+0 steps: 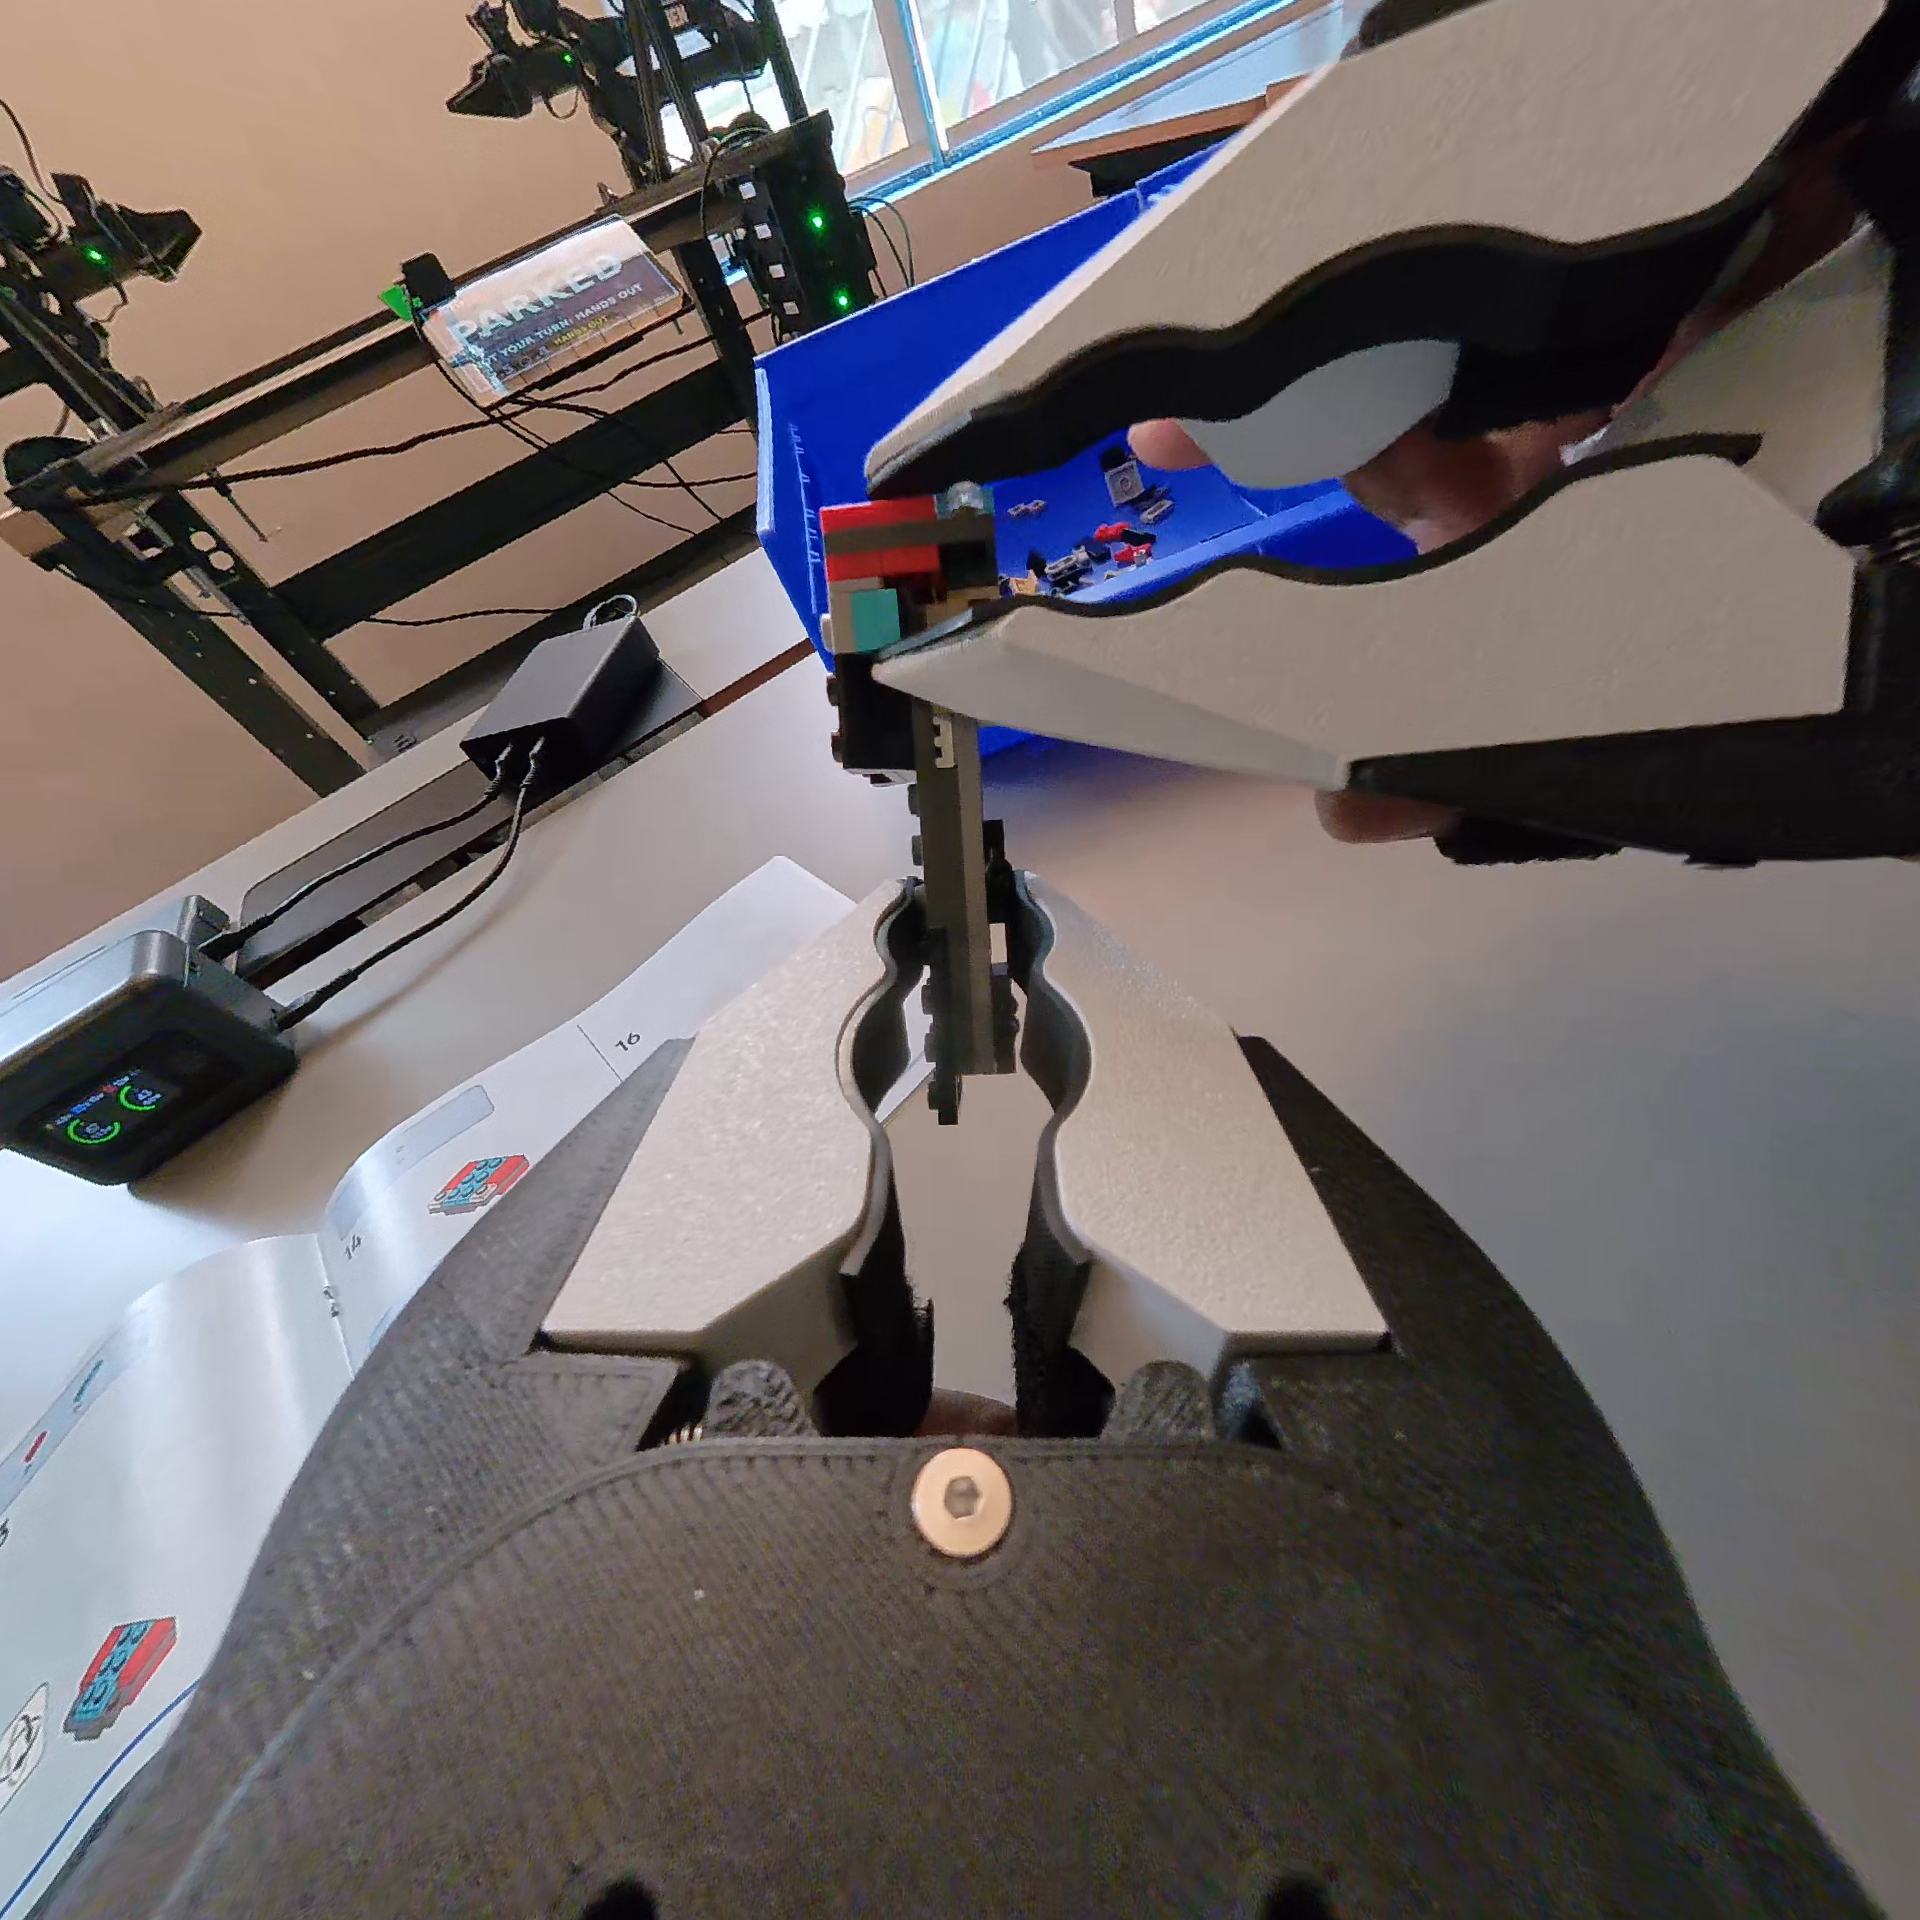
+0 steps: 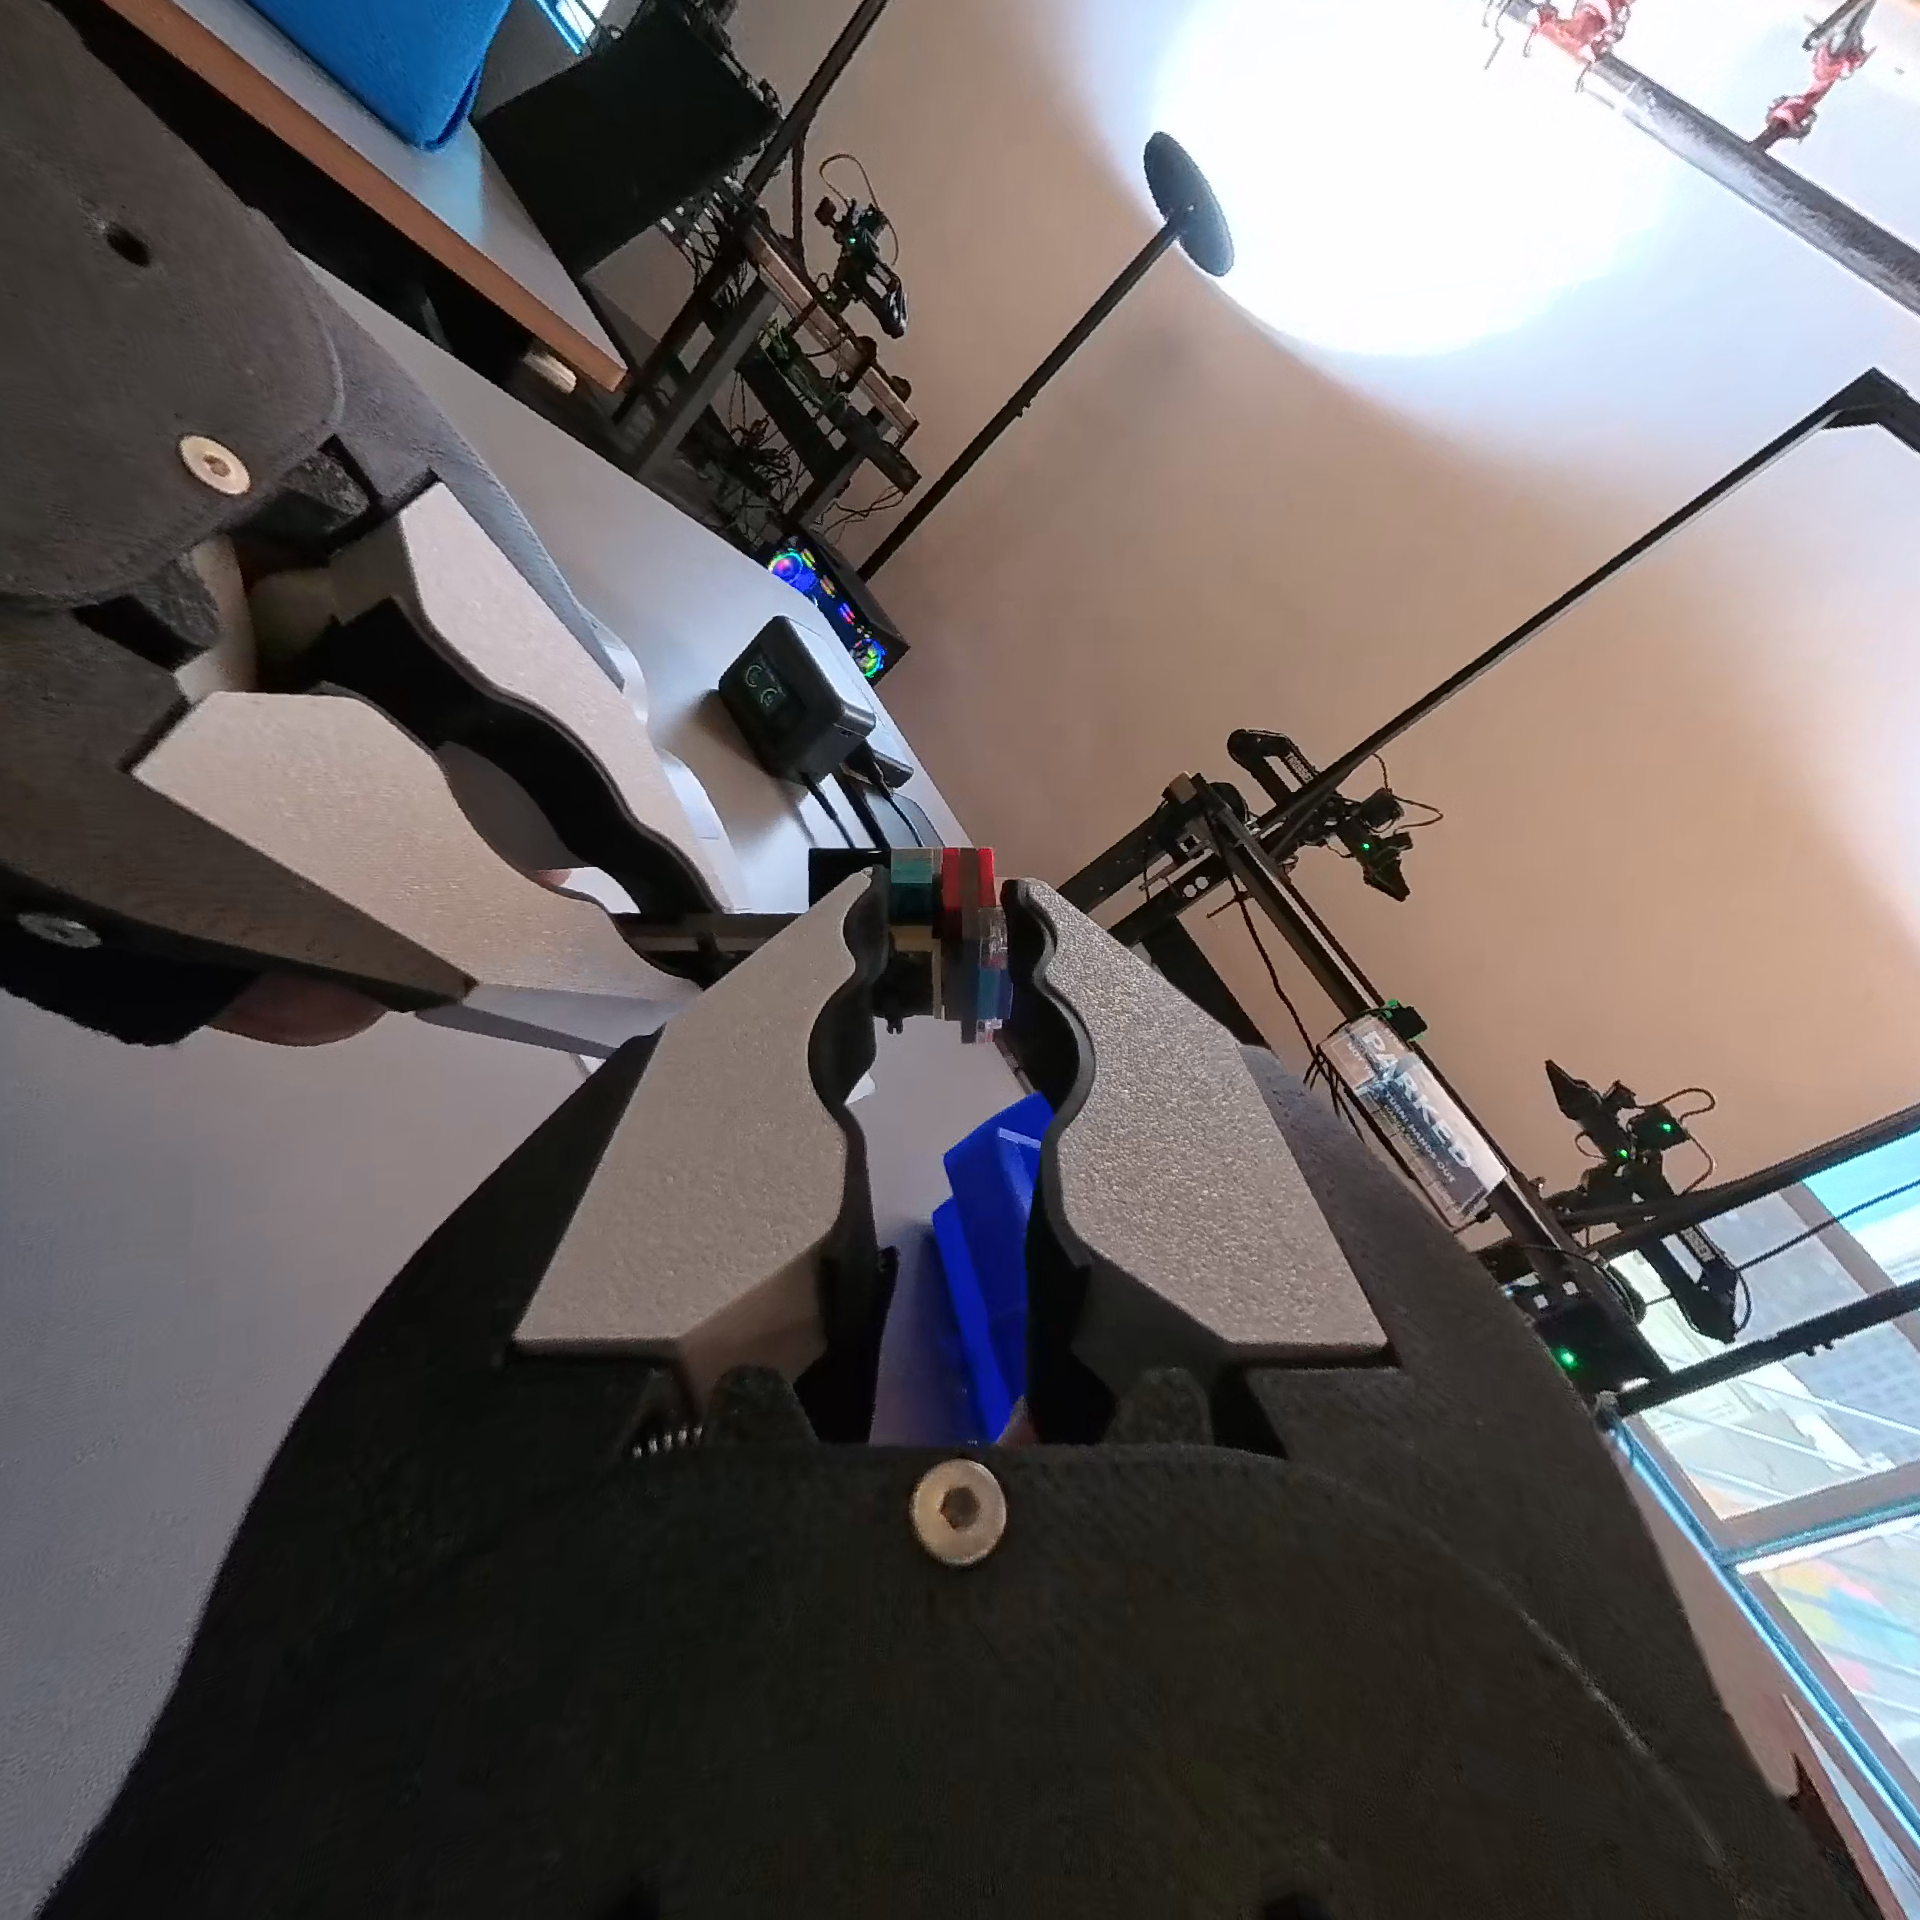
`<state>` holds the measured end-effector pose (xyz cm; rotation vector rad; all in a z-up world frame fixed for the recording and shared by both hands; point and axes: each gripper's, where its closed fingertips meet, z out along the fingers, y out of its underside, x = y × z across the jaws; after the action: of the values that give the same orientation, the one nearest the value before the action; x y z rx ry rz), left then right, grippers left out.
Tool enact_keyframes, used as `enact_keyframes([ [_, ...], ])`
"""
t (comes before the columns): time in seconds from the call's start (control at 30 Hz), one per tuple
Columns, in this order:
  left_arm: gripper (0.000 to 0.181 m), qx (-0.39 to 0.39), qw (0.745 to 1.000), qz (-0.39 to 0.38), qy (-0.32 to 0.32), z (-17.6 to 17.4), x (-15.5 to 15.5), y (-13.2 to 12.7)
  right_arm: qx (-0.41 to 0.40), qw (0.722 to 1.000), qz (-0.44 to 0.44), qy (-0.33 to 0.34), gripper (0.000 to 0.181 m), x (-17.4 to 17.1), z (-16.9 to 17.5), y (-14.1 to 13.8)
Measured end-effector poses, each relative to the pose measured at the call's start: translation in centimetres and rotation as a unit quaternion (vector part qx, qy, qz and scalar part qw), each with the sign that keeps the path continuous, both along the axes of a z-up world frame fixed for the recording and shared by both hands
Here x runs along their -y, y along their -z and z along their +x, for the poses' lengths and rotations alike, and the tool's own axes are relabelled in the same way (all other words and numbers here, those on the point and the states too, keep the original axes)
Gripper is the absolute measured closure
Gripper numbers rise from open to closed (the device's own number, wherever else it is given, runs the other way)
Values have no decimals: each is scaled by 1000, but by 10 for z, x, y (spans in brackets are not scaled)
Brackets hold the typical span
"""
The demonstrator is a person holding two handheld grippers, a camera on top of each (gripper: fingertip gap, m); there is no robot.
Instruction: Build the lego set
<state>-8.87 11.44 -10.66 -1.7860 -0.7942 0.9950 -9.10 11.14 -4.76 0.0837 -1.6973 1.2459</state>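
Note:
A part-built lego model is held in the air between both grippers. Its long dark grey plate (image 1: 961,935) stands on edge between my left gripper's fingers, and my left gripper (image 1: 961,894) is shut on it. The model's red, black and teal block (image 1: 899,577) sits at the plate's far end. My right gripper (image 1: 883,566) comes in from the right and is shut on that block. In the right wrist view the block (image 2: 951,935) is clamped at my right gripper's (image 2: 935,899) tips, and the left gripper (image 2: 665,914) enters from the left.
A blue bin (image 1: 831,416) with several loose lego pieces (image 1: 1101,540) stands behind the model. An open instruction booklet (image 1: 416,1174) lies on the grey table (image 1: 1455,1039) at the left. A black power unit with a screen (image 1: 125,1070) and a black adapter (image 1: 566,696) sit further left. My hands' fingertips stand some 6 centimeters from each other.

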Motion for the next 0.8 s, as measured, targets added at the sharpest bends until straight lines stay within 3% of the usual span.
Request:
enact_keyframes([
  [0.8, 168, -13, 1000, -6, 3, 2, 0, -2, 25, 999, -15, -14, 161, -1, 3, -2],
])
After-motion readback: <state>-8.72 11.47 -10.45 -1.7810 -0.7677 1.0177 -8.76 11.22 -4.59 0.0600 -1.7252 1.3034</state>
